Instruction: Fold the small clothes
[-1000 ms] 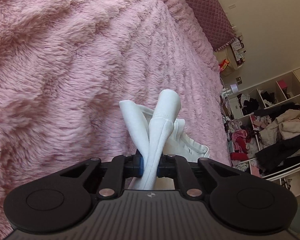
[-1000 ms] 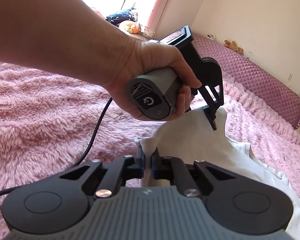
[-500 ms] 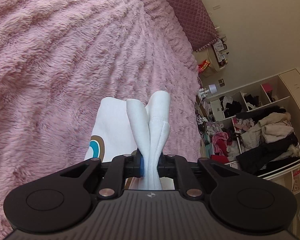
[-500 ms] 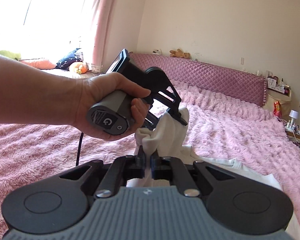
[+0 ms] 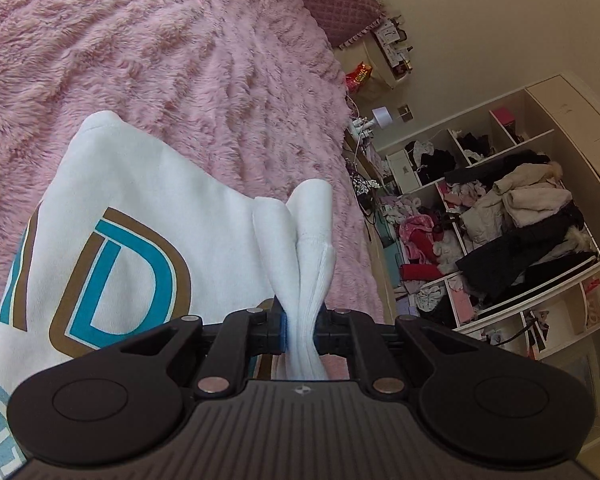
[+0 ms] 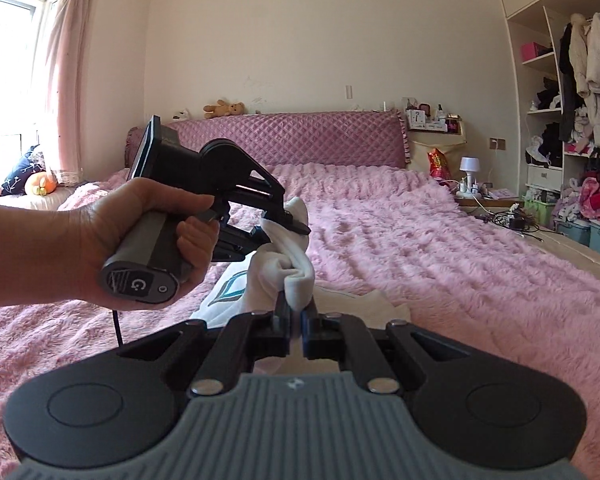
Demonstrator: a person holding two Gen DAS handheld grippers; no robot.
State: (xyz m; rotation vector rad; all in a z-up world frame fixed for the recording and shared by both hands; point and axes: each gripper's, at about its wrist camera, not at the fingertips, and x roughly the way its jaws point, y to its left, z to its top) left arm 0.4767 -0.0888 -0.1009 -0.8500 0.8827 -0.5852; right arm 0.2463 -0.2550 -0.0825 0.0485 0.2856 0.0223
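Left gripper (image 5: 302, 330), lower centre of its view: jaws clamped on bunched white garment (image 5: 140, 216). Right gripper (image 6: 296, 332), lower centre: jaws clamped on the same cloth. Garment hangs between both, above the pink blanket (image 6: 440, 248).

Big letter "D" in teal w/ brown outline is showing on the white garment (image 5: 148, 216), left wrist view; part of another letter is peeking in at the left edge, can't read it. Lower left, a pale blue band is carrying white chars, maybe "S17", too cut off to be sure. Right wrist view: the left gripper (image 6: 296, 226) handle's end cap is facing us w/ a "G"-like logo in a square. Red snack bag (image 6: 439, 165) print is too small to read.
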